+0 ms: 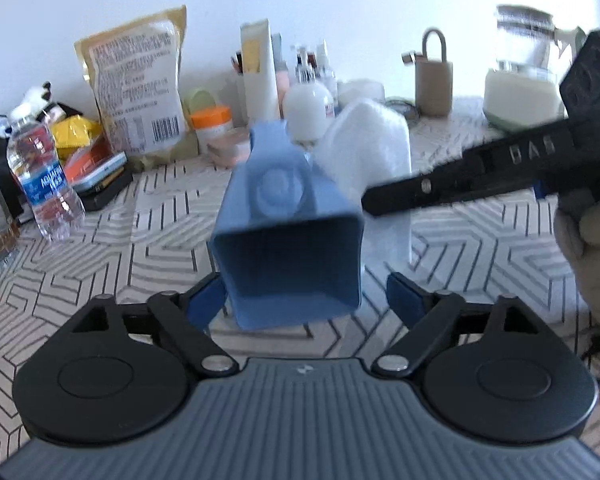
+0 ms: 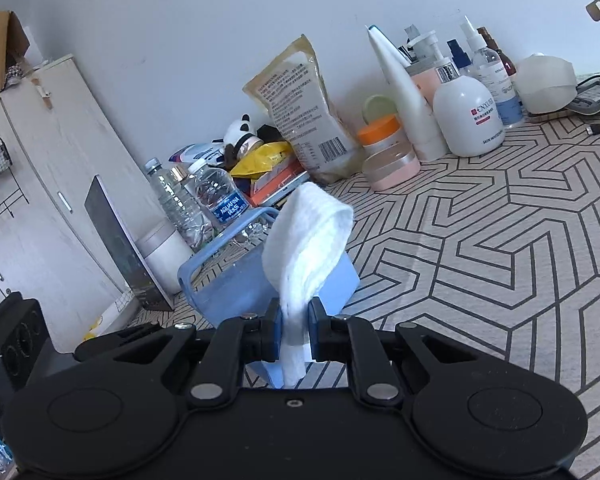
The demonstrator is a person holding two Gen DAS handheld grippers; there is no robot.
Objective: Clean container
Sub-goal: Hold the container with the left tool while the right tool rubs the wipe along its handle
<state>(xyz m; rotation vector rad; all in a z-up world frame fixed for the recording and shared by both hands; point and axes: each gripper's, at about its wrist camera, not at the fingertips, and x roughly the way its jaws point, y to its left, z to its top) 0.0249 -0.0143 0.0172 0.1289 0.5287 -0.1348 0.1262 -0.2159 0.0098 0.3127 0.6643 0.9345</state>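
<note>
My left tongs stood wide apart, their blue pads on either side of the blue container without pressing it. The container looked tipped over, its open mouth facing my left camera and its base toward the clutter at the wall; blur hid whether it rested on the patterned surface. My right tongs were clamped on a folded white cloth, which rose just beside the container's far side, perhaps touching it.
</note>
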